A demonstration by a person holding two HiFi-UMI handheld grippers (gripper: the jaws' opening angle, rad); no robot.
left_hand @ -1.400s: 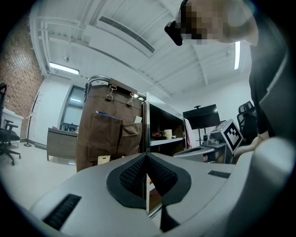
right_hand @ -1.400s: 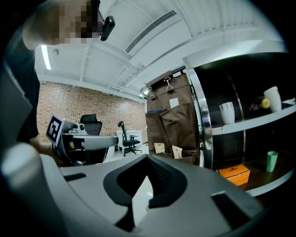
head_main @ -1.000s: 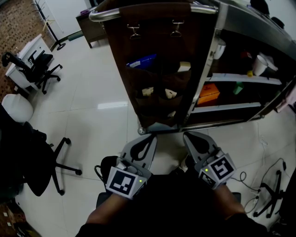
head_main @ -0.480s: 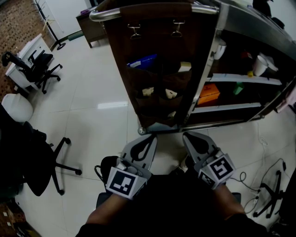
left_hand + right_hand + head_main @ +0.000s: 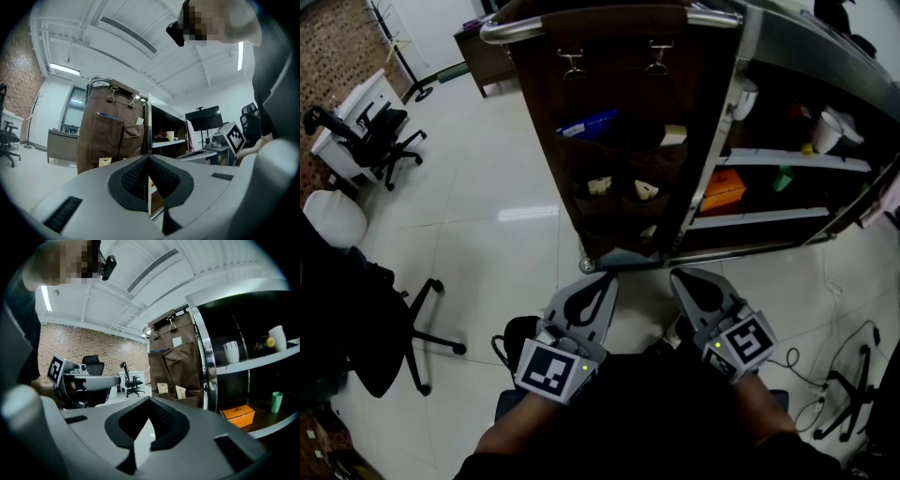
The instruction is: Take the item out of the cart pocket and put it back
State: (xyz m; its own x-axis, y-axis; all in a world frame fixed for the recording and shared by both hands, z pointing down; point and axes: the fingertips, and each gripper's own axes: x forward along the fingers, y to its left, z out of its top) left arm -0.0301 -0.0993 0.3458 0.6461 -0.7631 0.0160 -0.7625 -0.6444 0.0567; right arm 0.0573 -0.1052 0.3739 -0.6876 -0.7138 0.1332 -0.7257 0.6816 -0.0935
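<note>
A brown fabric organizer (image 5: 623, 141) hangs by two clips from the cart's rail and has several pockets. A blue item (image 5: 589, 123) and a pale item (image 5: 673, 135) stick out of the upper pockets; small cream items (image 5: 600, 186) sit in the lower ones. My left gripper (image 5: 602, 279) and right gripper (image 5: 682, 277) are held low and side by side, just short of the cart's foot. Both are shut with nothing between their jaws. In the left gripper view the organizer (image 5: 110, 126) stands ahead; the right gripper view shows the organizer (image 5: 180, 362) too.
The cart's metal shelves (image 5: 792, 161) carry white cups, a green cup and an orange box (image 5: 722, 189). Office chairs (image 5: 380, 141) stand at the left on the white tiled floor. A black chair (image 5: 356, 319) is close at my left. Cables lie at the right.
</note>
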